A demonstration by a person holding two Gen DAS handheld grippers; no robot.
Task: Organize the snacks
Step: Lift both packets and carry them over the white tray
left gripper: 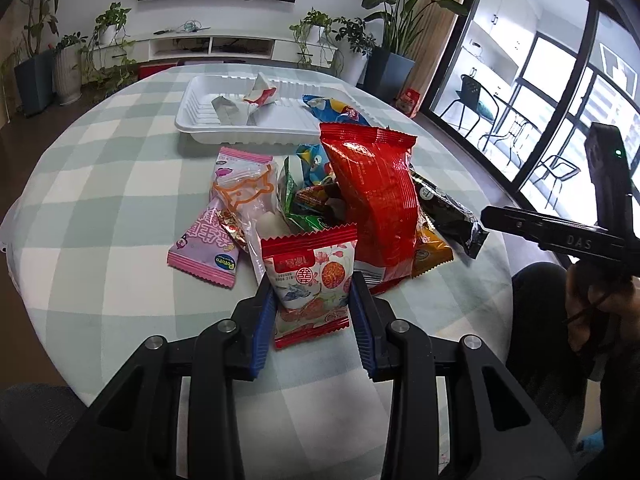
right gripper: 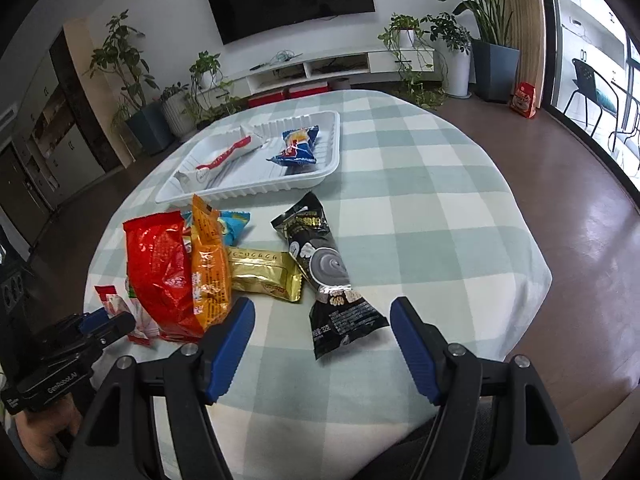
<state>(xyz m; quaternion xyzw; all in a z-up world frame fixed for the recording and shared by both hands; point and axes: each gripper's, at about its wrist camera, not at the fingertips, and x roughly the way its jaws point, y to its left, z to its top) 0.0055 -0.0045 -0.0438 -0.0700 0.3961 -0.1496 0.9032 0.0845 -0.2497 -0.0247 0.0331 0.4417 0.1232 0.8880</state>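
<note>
A: Left tool [left gripper: 312, 292] — we log its blue pads [left gripper: 262, 332] pressed against both sides of the red-and-white snack packet [left gripper: 310, 280], clamped on it at the near edge of the snack pile on the desk [left gripper: 100, 200].

B: Right tool [right gripper: 322, 320] — we note its fingers spread wide apart, gripping nothing, with the black snack packet [right gripper: 324, 268] lying flat on the checked cloth just ahead of the gap.

A: Writing. We read "Pororo" on the pink packet [left gripper: 208, 248], upside down in the left wrist view. The clamped packet carries red Chinese characters we cannot read with confidence.

B: The right tool's body shows "DAS" in the left wrist view. The left tool's body reads roughly "GenRobot.AI" in the right wrist view; the print is small. The gold packet [right gripper: 266, 274] bears lettering too warped to read.

A: Positions. The white tray [left gripper: 192, 120] sits at the far side of the desk, beyond the pile. It holds a crumpled white-and-red wrapper [right gripper: 224, 160] and a blue packet [right gripper: 298, 146].

B: The large red bag [left gripper: 372, 200] stands tilted in the pile, hiding much behind it. The orange packet [right gripper: 206, 264] leans against it. Several wrappers underneath are only partly visible; we cannot identify them.
</note>
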